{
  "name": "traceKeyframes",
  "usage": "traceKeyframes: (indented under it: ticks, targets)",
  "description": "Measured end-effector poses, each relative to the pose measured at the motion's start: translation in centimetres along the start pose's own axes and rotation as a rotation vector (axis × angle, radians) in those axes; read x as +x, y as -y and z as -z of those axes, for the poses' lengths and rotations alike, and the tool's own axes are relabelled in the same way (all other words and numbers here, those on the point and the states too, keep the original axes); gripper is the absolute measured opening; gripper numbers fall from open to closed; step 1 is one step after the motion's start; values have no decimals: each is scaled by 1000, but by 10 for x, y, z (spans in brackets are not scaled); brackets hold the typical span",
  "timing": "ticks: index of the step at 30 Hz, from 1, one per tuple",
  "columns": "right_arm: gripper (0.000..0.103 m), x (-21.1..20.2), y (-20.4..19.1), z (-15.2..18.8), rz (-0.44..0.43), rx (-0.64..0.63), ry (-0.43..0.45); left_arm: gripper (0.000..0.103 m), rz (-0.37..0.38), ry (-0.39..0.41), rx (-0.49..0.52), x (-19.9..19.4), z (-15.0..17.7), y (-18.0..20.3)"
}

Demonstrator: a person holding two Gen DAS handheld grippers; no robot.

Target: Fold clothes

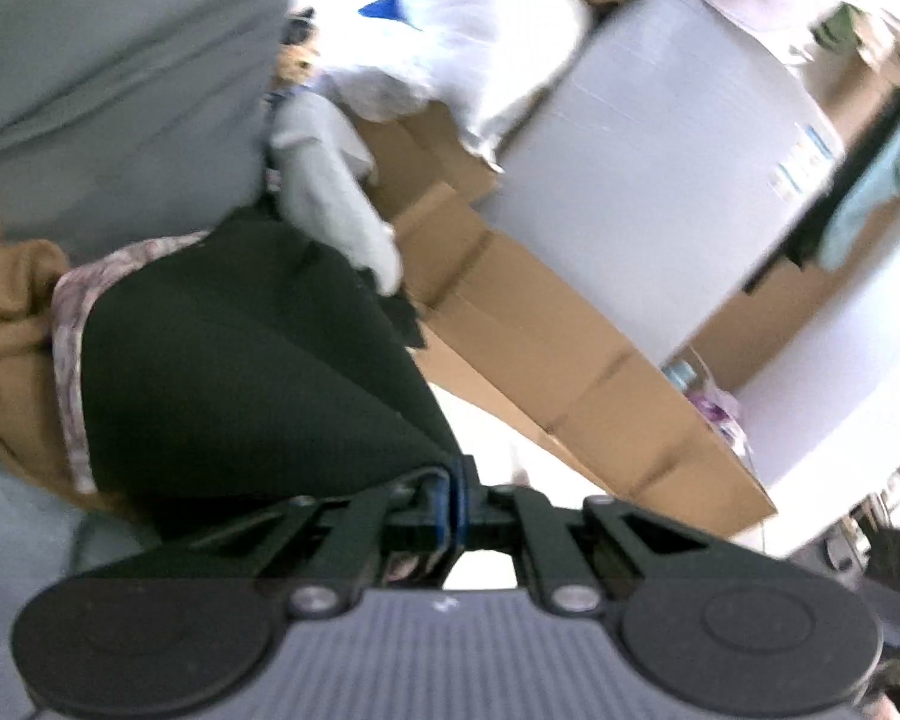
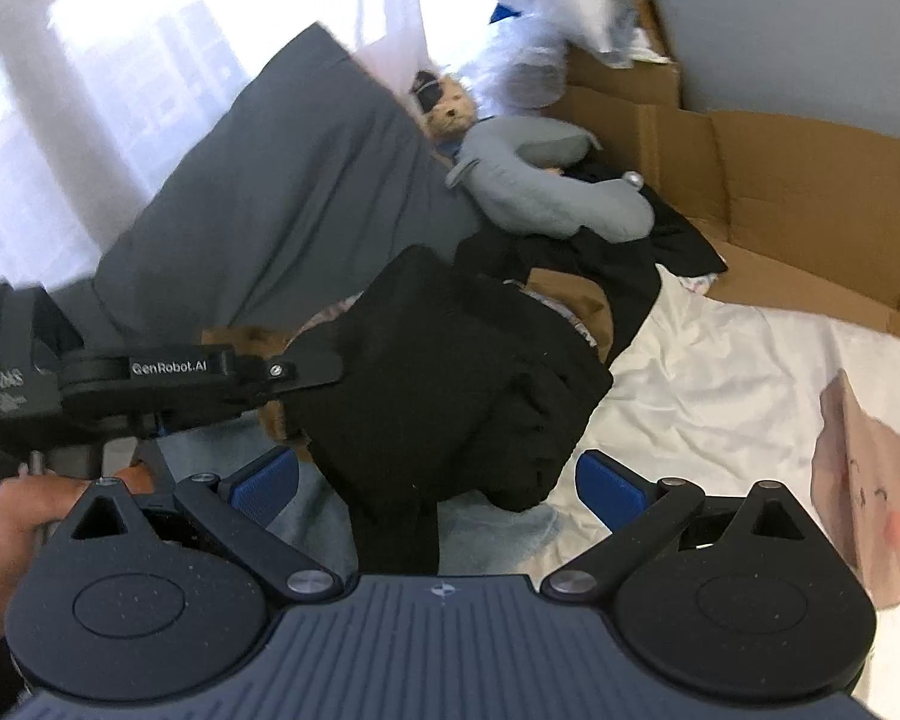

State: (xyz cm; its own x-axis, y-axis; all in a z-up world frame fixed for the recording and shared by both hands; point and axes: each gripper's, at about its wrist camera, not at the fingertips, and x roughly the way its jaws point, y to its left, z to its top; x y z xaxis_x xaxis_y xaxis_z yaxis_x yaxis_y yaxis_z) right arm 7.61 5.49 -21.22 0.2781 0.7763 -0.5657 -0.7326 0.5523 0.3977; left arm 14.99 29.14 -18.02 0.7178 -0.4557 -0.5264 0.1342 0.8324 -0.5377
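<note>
Black garment: dark knit cloth, bunched and partly doubled over, lifted off the bed by one edge – its long axis runs from the pinched edge at lower left, in the right wrist view, up and right toward the clothes pile.
Left gripper: blue pads pressed together on an edge of the black garment, which spreads away up and left in its own view.
Right gripper: fingers spread wide, released – black cloth hangs down between the blue pads, and I cannot tell whether either pad touches it.
Hand: grips the left tool's handle at lower left.
Surface: white bedsheet, wrinkled; light denim lies under the garment.
Pile: tan garment and a floral piece beside the black one.
Room: grey pillow, stuffed bear, grey neck cushion, flattened cardboard along the wall, bright window.
</note>
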Motion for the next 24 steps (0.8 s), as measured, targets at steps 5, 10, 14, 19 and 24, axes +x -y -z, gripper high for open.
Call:
traceKeyframes:
  ticks: [5,10,14,19,24]
  targets:
    - [94,8,-12,7,2,-64,-10,3,64,-53,55,7,15,23]
    - [79,19,-22,19,28,-140,-33,3,122,-97,67,9,24,34]
    - [66,22,-19,27,6,-117,-35,3,175,-140,70,5,33,39]
    - [9,20,-12,37,0,-89,-32,5,195,-189,117,11,41,47]
    - [3,11,5,43,80,-48,-34,40,261,-232,124,3,44,51]
